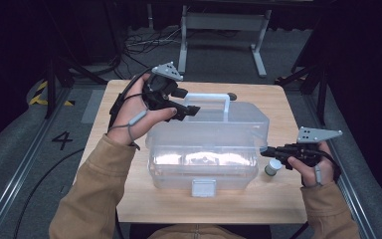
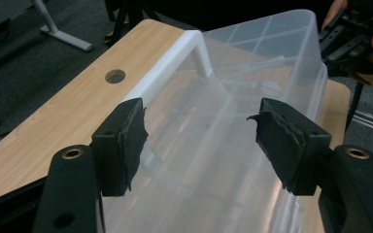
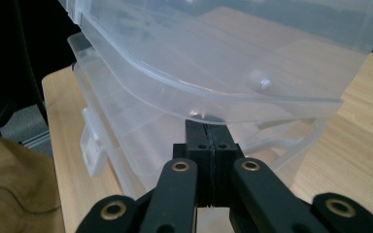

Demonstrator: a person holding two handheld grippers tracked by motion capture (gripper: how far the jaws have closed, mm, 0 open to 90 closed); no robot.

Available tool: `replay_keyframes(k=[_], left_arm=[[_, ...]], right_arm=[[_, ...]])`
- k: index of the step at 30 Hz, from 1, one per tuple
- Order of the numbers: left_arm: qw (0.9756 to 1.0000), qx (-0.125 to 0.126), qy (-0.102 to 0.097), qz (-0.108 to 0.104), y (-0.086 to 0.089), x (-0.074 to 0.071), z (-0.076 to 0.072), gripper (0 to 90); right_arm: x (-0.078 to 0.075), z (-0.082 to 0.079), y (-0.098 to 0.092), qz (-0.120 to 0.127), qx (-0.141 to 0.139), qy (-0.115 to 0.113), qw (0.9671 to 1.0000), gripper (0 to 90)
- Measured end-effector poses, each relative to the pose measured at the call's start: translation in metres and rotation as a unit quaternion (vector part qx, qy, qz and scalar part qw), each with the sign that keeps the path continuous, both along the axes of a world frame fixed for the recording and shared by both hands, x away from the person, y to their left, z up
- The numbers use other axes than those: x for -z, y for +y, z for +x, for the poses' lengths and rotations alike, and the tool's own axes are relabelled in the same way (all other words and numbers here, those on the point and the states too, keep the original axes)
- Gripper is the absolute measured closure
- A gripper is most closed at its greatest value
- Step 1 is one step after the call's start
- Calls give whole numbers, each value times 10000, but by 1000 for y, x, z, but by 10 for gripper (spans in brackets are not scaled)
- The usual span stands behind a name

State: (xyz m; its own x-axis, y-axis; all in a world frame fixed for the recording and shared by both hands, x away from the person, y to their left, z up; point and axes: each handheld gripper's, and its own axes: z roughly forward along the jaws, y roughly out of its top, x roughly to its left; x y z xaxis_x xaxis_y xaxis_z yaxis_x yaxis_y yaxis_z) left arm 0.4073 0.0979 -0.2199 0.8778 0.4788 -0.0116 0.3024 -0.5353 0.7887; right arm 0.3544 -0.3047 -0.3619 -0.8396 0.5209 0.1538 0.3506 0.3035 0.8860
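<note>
1. The clear plastic box (image 1: 204, 159) sat mid-counter (image 1: 129, 199), its white latch (image 1: 203, 187) on the near side.
2. At the box's right end, the right tool (image 1: 267, 152) had its jaws shut together, wedged under the raised lid (image 3: 233, 58).
3. Farther left, the left tool (image 1: 191, 110) stood open and empty beside the white handle (image 2: 175, 63).
4. Light, thin-walled and probably slippery; the stiff handle or rim looked safest to grip.

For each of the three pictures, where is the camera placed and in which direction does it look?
High view: above the person's side, looking forward and down on the clear plastic box; both sleeves and hands show.
Left gripper view: rides the left gripper, looking along its open jaws over the box lid.
Right gripper view: rides the right gripper, jaws shut under the lid's edge.
All views share the box.
</note>
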Motion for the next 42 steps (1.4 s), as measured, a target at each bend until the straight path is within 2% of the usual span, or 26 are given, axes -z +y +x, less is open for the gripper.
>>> replay_keyframes(k=[6, 11, 18, 30, 35, 37, 40, 42], left_arm=[[9999, 46, -65, -82, 11, -5, -13, 395], [9997, 65, 10, -239, 21, -5, -24, 447], [9995, 92, 80, -302, 33, 2, -39, 561], [9990, 107, 176, -386, 46, 40, -55, 701], [9986, 17, 275, -461, 48, 58, -53, 709], [9978, 92, 360, -545, 48, 66, -53, 705], [9987, -66, 300, -407, 47, 75, -54, 694], [9982, -95, 365, -461, 48, 82, -53, 707]], right_arm=[[-3, 5, 3, 98, 121, -95, 9998, 900], [-7, 10, 6, 232, 304, -185, 9991, 900], [-11, 14, 8, 432, 552, -268, 9972, 900], [-14, 16, 13, 553, 830, -358, 9944, 900], [-15, 16, 15, 643, 981, -327, 9926, 900], [-15, 15, 15, 668, 1012, -284, 9922, 900], [-15, 14, 14, 671, 1052, -286, 9918, 900], [-15, 14, 14, 667, 1066, -296, 9916, 900]])
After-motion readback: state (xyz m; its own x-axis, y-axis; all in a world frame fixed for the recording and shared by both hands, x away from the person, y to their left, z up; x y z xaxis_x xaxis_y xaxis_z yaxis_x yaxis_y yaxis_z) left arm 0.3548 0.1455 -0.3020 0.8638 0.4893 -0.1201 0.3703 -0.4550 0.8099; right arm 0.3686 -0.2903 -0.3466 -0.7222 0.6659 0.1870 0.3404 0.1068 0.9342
